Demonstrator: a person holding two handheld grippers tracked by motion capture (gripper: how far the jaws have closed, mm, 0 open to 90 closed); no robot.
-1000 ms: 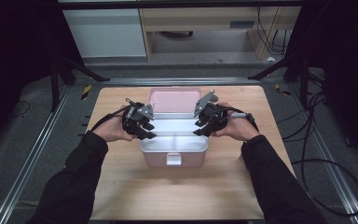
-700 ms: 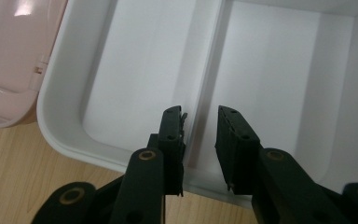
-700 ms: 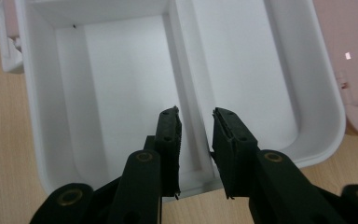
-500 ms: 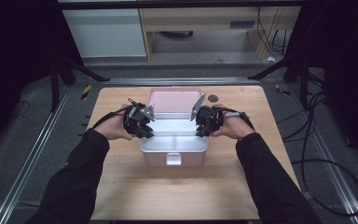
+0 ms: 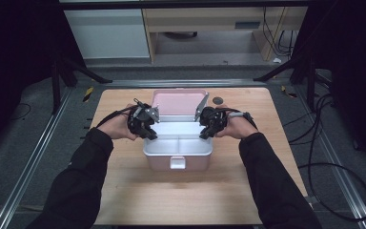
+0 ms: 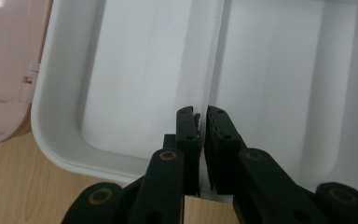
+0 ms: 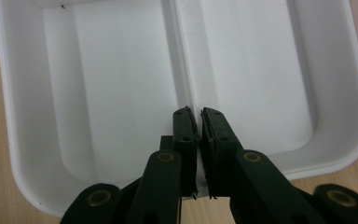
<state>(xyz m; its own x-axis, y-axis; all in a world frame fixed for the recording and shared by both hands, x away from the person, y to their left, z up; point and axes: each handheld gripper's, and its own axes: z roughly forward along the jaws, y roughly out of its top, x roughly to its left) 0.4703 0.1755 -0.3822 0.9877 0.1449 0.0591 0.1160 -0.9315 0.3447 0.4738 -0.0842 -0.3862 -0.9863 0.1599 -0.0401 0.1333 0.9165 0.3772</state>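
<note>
High view: the open white box (image 5: 177, 143) sits mid-surface (image 5: 124, 191), left tool (image 5: 147, 130) and right tool (image 5: 205, 130) at its ends.

Left gripper view: jaws clamp the box's divider (image 6: 214, 56).

Right gripper view: likewise; lift evenly.

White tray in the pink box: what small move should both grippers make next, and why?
Probably lift both together, straight up and level. The left gripper and the right gripper each have jaws closed on the white tray's middle divider at opposite ends, and the pink lid stands open.
</note>
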